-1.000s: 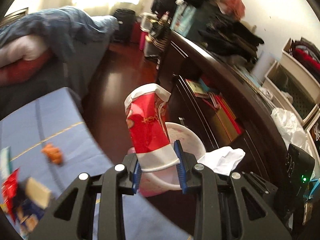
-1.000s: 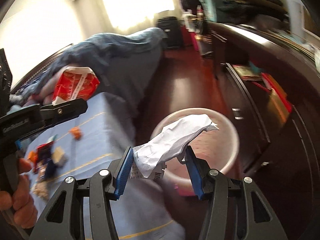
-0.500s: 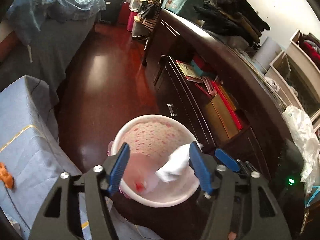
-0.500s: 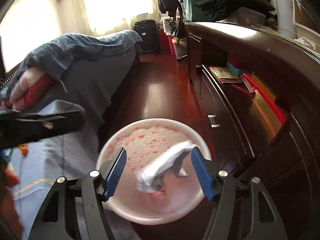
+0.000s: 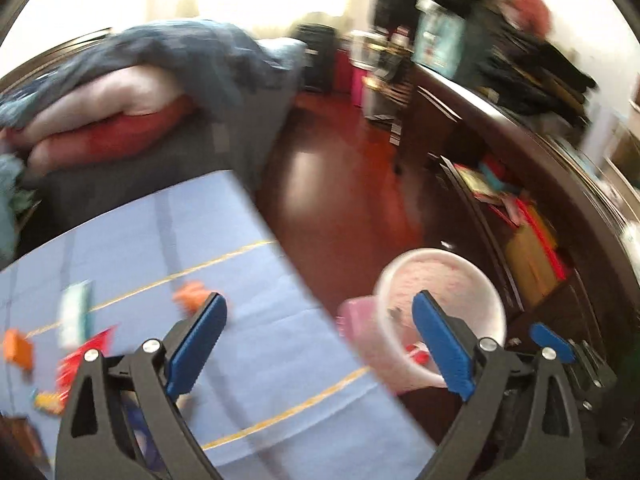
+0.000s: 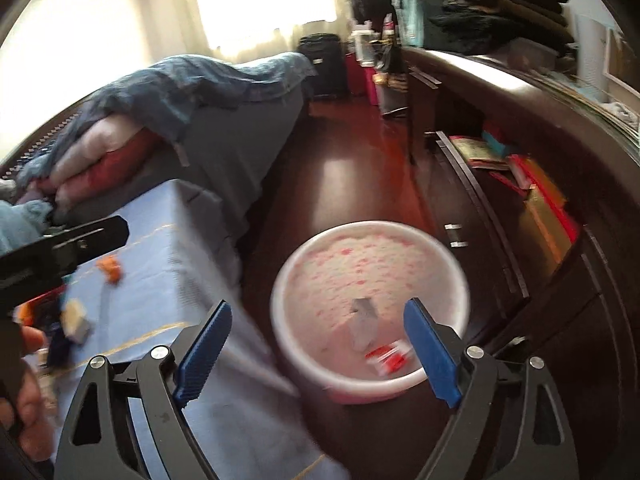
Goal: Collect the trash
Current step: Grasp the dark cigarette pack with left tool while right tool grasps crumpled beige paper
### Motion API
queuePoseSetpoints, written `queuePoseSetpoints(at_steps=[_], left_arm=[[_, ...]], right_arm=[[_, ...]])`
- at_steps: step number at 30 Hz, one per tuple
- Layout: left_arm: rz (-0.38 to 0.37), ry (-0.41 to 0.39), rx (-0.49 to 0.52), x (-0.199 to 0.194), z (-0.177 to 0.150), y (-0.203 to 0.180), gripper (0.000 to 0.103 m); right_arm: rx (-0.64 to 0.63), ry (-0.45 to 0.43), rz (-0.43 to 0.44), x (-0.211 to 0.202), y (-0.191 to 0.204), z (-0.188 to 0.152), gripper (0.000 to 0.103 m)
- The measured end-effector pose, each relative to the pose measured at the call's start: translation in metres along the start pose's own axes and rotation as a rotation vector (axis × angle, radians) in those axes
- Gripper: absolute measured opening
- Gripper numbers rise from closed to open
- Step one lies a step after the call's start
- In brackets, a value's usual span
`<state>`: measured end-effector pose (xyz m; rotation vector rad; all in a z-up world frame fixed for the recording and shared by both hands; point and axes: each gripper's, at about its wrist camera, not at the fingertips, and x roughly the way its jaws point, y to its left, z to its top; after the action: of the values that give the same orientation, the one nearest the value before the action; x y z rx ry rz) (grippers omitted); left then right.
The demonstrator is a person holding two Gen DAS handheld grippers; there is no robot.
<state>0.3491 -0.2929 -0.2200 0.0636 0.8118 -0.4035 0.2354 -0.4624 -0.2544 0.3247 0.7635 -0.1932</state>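
Note:
A pink-and-white trash bin stands on the dark floor beside the blue-covered table. Inside lie crumpled white paper and the red-and-white cup. My right gripper is open and empty, above the bin's near left rim. My left gripper is open and empty over the table's right edge; the bin is to its right. Several wrappers lie on the table: an orange scrap, a red wrapper, a white-green packet.
A bed with blue and red bedding lies behind the table. A dark dresser with open shelves runs along the right. Red-brown floor lies between them. The left gripper's body shows at the right view's left.
Both grippers opened and dropped the red cup and the white paper into the bin. The left gripper then swung left, back over the table. The right gripper pulled back slightly.

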Motion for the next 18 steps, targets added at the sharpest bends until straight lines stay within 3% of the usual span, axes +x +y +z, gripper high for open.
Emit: queuePoseSetpoints(at_steps=[10,15,18], left_arm=[[0.296,-0.105,-0.234,-0.103,-0.043,0.137,0.096],[0.437,-0.070,-0.328,-0.132,-0.079,0.200,0.099],[0.461,-0.015,-0.389,-0.135,-0.102,0.233,0.099]], right_arm=[[-0.122,0.016,0.217,-0.031,0.090,-0.010,0.092],[-0.200,0.039,0.307,-0.042,0.138,-0.021,0.093],[-0.248,0.051,0.340,-0.047,0.163,-0.030,0.093]])
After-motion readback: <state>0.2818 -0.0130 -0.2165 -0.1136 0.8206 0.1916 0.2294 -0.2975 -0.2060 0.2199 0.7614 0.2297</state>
